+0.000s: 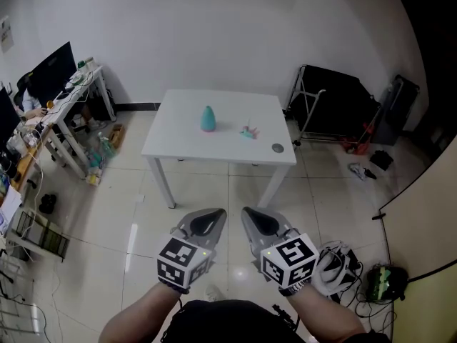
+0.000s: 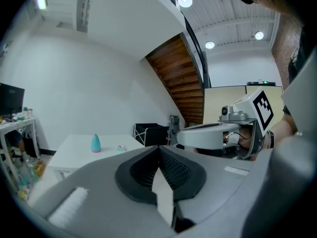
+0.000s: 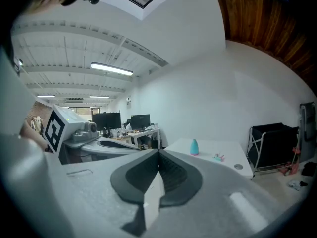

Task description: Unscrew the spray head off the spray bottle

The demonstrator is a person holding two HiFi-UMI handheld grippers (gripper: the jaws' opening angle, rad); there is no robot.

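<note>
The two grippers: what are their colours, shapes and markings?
Both the left gripper and right gripper are smooth, grey and tapered, with black ribbed pads. Each carries a white cube printed with black square markers. The forearms are without sleeves.

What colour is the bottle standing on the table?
Teal, a blue-green; the head view shows the bottle best.

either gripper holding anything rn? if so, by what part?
Nothing held. Left gripper and right gripper are both shut and empty, over the floor short of the table; the teal spray bottle stands there untouched.
</note>
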